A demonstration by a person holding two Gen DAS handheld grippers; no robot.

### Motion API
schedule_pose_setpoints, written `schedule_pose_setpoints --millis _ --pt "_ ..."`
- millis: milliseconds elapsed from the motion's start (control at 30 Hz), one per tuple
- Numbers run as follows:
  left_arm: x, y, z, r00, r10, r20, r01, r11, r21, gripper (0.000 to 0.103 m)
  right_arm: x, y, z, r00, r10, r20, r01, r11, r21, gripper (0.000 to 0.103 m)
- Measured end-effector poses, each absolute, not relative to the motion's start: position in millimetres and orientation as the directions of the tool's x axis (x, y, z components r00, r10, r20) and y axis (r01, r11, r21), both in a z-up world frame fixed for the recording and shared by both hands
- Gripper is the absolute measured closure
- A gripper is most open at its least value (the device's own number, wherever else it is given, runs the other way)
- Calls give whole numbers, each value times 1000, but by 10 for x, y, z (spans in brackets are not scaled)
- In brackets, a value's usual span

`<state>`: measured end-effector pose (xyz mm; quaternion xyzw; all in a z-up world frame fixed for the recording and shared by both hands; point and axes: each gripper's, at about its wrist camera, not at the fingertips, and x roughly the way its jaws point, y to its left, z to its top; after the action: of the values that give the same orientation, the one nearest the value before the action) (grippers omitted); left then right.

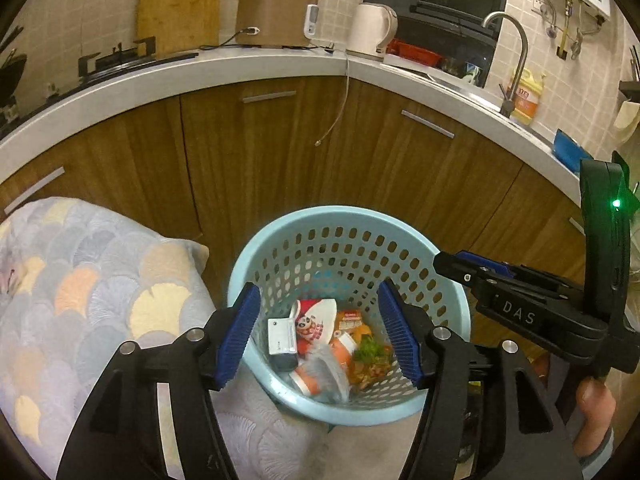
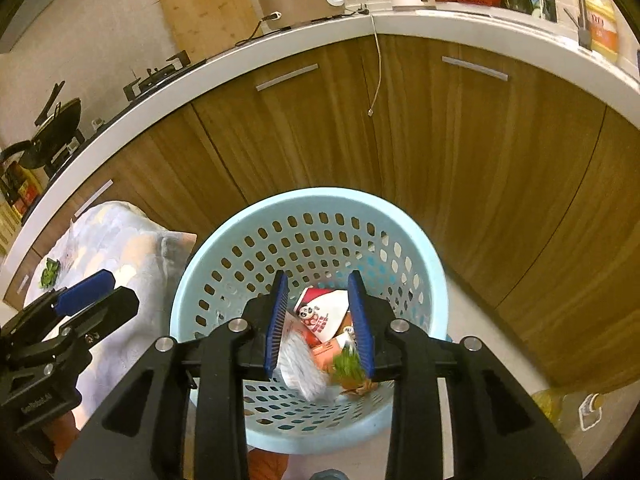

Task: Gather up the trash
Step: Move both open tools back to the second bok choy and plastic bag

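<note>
Hanging over the light-blue perforated basket (image 1: pixel 440 264), both grippers point down into it. Beyond the fingers run the wooden cabinets (image 1: pixel 280 152) and the desk (image 1: pixel 240 68). Left of the left gripper (image 1: pixel 318 336) lies a patterned cushion (image 1: pixel 80 280). The left gripper's fingers are spread wide and hold nothing; the right gripper (image 2: pixel 320 320) shows a narrower gap, also free of any item. Between and below both pairs of fingers the trash lies on the basket floor: a red-and-white panda wrapper (image 2: pixel 324 314), an orange cup (image 1: pixel 346 350), a green scrap (image 2: pixel 348 370)
</note>
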<state>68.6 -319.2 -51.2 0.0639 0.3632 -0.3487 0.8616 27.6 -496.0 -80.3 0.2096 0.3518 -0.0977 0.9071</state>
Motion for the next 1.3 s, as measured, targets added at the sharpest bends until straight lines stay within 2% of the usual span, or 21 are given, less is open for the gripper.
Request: schedule_pose_setpoints --millis 367,767,867,1033,1100,1133,1300 --pt "631 -2749 -267 568 -554 -609 600 785 -155 43 346 -4448 -508 770 23 -638 201 940 275 75" --pt "1002 -1246 -18 712 -414 -567 375 907 -192 49 817 -3169 -128 778 178 -603 -55 975 217 75" --pt "1113 -827 1 735 -365 -572 321 930 -180 57 933 -2799 -57 786 199 -586 -105 976 191 75" --pt "1310 -136 -42 760 -280 -586 220 960 -174 59 1117 -2209 5 789 227 -571 -166 974 157 75" --pt "1423 82 -78 755 -274 -596 200 961 -189 68 1230 -1986 -36 785 165 -598 -128 986 104 75" --pt "1497 199 -111 746 -269 -609 189 963 -193 69 1297 -1859 -72 774 178 -607 -148 984 99 75" --pt "1728 487 -228 714 -281 -641 196 960 -201 67 1482 -1519 -201 794 208 -571 -189 978 93 75"
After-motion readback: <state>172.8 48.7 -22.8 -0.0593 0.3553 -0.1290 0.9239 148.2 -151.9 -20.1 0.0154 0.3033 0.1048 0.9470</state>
